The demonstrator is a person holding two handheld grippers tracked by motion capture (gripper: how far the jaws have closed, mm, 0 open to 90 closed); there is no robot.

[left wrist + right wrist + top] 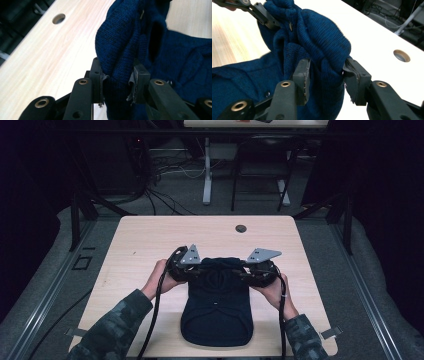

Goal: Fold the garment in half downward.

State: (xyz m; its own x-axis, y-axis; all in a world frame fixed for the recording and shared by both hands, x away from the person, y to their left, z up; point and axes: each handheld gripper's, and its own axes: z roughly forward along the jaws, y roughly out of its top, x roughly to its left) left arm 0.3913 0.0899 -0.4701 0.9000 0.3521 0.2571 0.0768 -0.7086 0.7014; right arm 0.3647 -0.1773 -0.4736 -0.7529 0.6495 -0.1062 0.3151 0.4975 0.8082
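Both forearms enter from the bottom edge in camouflage sleeves, hands angled inward. Left gripper (196, 268) is held in the left hand (161, 279), jaws clamped on bunched fabric. Right gripper (252, 270), in the right hand (275, 290), is likewise clamped on fabric.

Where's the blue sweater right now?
The sweater lies at the middle of the table's near half in the high view, its far edge pinched between the left gripper and right gripper.

The high view looks forward and down on the whole wooden table (145, 245) from above the person's side. Each gripper view sits close behind its own jaws (both sharing the bunched navy knit garment (125, 50) and tabletop).
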